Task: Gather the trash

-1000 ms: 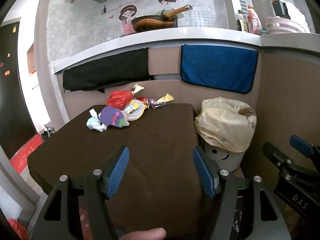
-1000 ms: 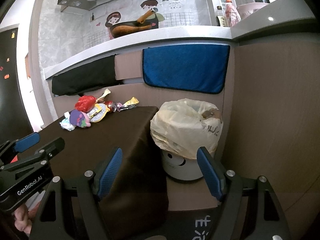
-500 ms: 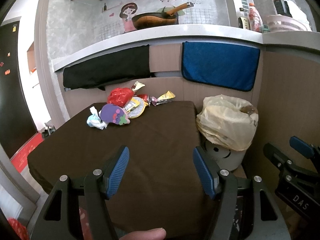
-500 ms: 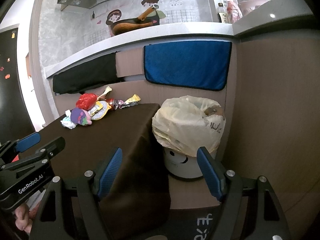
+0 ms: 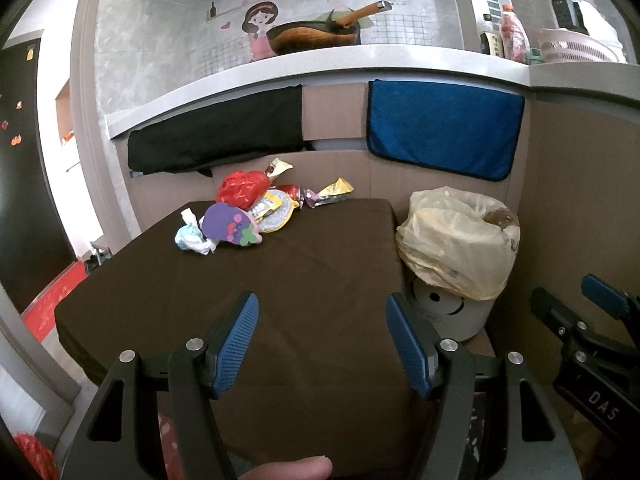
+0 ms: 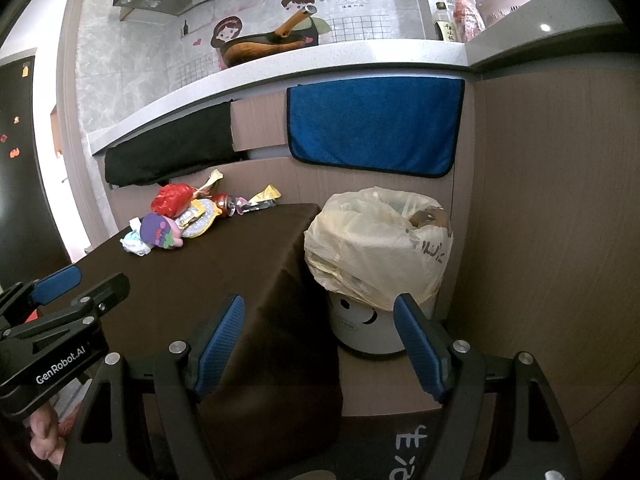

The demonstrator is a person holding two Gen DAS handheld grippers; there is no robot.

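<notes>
The left claw has its two blue fingers wide apart and holds nothing. It hangs over the near part of the brown surface. A fingertip shows at the bottom edge of that view. In front of the left claw the brown cloth is bare, with open room all the way to the trash.

The trash pile sits at the far end of the surface, near the back wall and toward the left. It has a red bag, a purple wrapper, a white crumpled wrapper, a shiny round wrapper and a gold wrapper. They touch or lie on each other.

The right claw also has its fingers wide apart and empty. It hangs by the right edge of the surface, where the cloth drops down. Just past that edge stands a white bin with a smiley face and a yellow bag lining it. The bin sits lower than the surface, between the cloth edge and the tan side wall.

A blue towel and a black cloth hang on the back wall.
</notes>
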